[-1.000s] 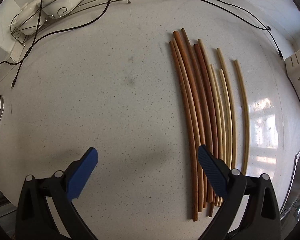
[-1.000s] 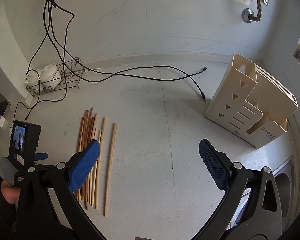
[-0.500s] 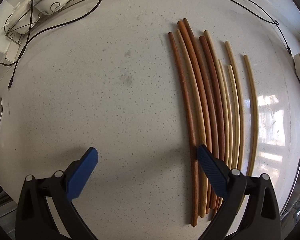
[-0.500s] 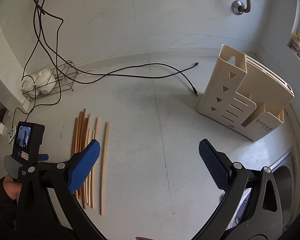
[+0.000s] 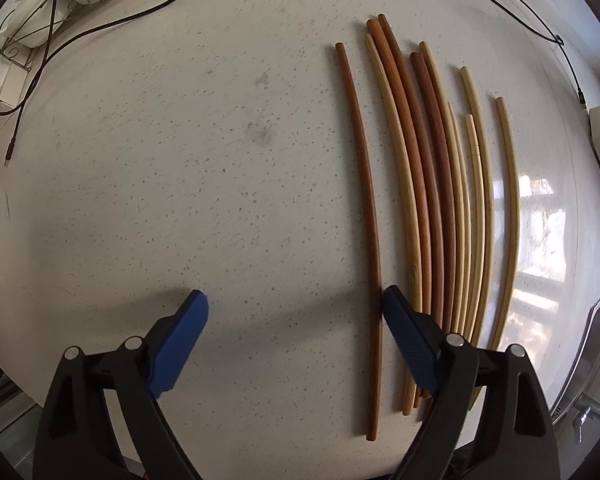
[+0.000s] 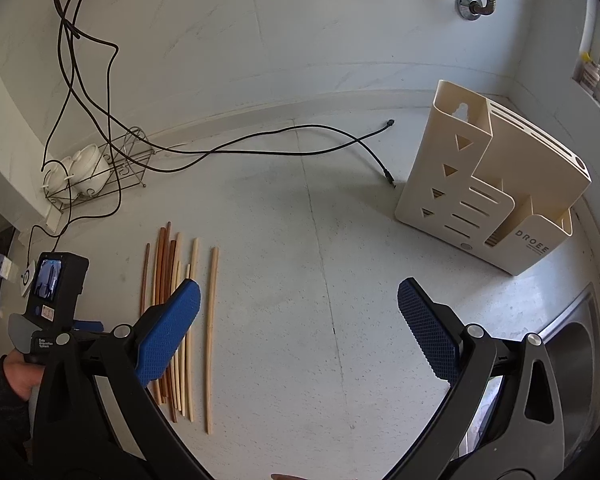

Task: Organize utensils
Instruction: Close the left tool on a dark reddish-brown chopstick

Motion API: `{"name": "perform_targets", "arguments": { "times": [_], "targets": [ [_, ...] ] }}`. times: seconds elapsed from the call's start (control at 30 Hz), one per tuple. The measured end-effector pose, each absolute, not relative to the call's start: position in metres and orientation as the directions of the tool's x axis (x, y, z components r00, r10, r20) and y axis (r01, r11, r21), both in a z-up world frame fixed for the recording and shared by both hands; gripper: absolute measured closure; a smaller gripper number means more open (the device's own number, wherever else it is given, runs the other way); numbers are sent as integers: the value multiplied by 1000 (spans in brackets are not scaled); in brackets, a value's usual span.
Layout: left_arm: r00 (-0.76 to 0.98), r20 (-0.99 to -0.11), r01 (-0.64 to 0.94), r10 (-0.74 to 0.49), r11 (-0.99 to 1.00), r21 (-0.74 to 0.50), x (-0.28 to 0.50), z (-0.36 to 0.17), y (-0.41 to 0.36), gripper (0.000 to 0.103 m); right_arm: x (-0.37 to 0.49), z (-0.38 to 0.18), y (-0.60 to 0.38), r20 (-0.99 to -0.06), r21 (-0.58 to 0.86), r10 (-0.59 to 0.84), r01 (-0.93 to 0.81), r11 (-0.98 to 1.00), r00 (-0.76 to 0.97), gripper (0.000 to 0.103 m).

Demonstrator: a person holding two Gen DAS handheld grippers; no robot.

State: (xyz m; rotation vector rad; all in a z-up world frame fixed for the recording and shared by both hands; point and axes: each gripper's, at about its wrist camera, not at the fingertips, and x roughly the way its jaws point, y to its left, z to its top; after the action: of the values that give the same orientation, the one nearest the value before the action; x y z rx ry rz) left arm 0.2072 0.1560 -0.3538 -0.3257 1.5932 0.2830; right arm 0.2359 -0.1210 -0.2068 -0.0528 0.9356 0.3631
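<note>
Several chopsticks [image 5: 428, 200], some dark brown and some pale, lie side by side on the white speckled counter [image 5: 180, 160]. One dark brown chopstick [image 5: 370, 200] lies apart at the left of the bunch. My left gripper [image 5: 294, 306] is open and low over the counter, its right finger touching that stick's near part. The bunch also shows in the right wrist view [image 6: 180, 280]. My right gripper [image 6: 298, 300] is open and empty, held above the counter right of the bunch. A cream utensil holder [image 6: 484, 196] stands at the right.
Black cables [image 6: 260, 148] trail across the back of the counter. A wire rack with white pots [image 6: 88, 172] stands at the back left. A steel sink [image 6: 572, 344] lies at the right edge. A small white device [image 6: 28, 280] sits at the far left.
My left gripper has moved forward and lower toward the chopsticks. The leftmost dark stick has separated from the bunch. My right gripper has shifted slightly; the holder looks closer.
</note>
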Motion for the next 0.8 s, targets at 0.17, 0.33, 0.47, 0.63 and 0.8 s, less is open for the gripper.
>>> {"name": "perform_targets", "arguments": {
  "times": [0.17, 0.33, 0.47, 0.63, 0.8],
  "targets": [
    [-43, -999, -349, -31, 937, -14, 207, -339, 156, 51, 235, -204, -115, -791, 117, 294, -340, 933, 536, 8],
    [-56, -998, -323, -30, 946, -11, 206, -337, 151, 67, 233, -202, -107, -790, 123, 307, -353, 928, 531, 8],
    [-85, -996, -299, -36, 954, -9, 206, -332, 145, 80, 234, -205, -100, -804, 124, 310, -367, 922, 508, 8],
    [-91, -995, -292, -31, 956, -3, 206, -332, 147, 96, 241, -217, -86, -839, 164, 333, -384, 909, 430, 8],
    [-89, -994, -299, -67, 954, -37, 199, -334, 160, 97, 249, -237, -66, -877, 181, 334, -407, 895, 344, 8]
  ]
}}
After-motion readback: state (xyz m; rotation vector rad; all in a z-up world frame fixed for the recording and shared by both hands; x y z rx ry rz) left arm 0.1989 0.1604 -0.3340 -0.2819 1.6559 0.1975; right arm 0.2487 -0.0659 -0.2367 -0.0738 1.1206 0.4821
